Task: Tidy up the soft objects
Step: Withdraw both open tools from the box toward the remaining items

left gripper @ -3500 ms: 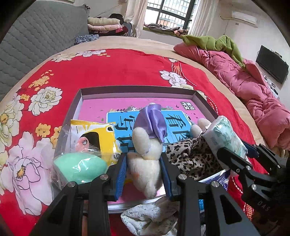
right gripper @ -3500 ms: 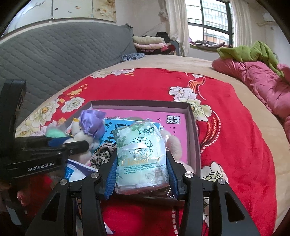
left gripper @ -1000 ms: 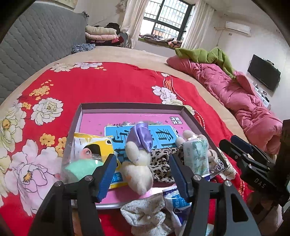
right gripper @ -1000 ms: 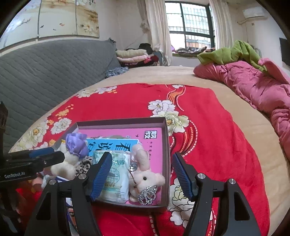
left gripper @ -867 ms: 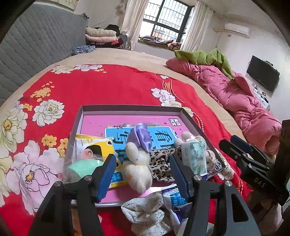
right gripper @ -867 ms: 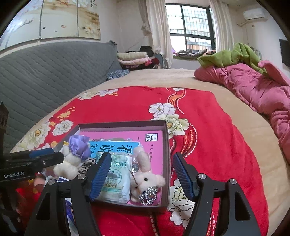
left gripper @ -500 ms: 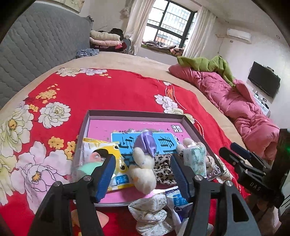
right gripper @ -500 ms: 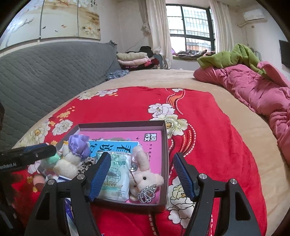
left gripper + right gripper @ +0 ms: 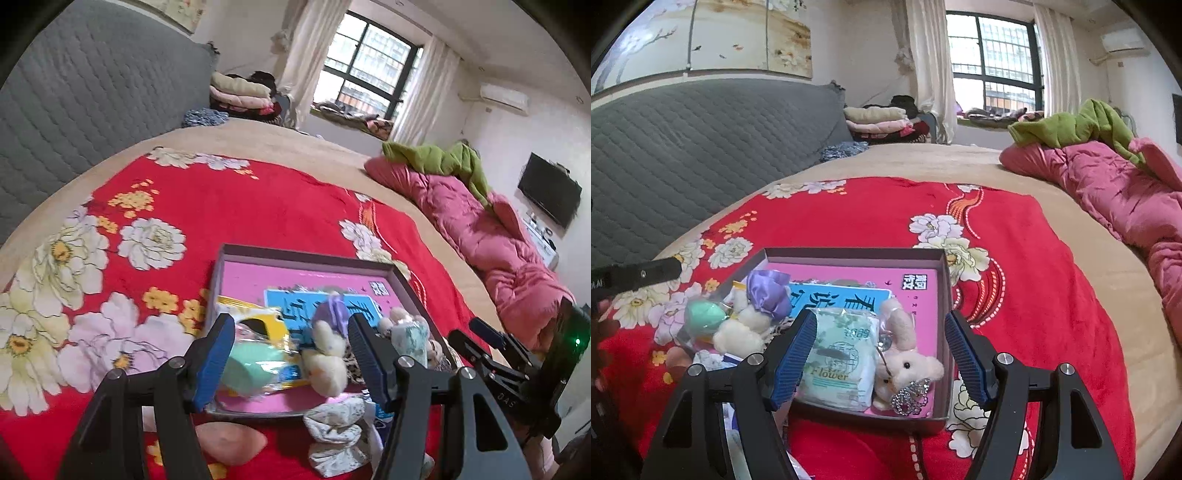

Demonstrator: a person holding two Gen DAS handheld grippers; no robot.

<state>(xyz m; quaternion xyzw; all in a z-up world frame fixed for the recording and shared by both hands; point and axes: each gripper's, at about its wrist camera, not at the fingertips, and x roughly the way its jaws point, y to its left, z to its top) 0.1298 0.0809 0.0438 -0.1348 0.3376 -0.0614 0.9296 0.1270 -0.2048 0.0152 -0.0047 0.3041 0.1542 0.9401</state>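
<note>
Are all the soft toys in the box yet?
Mostly. The pink bunny, tissue pack, cream plush and green sponge pack lie in the box. Both grippers, left and right, are empty. A floral cloth and peach sponge remain outside.

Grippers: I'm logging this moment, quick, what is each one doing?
Left gripper: open, holding nothing.
Right gripper: open, holding nothing.

"flower" on green tissue pack (image 9: 839, 360); chinese characters on blue-pink sheet (image 9: 849, 300) in box, upside down.
</note>
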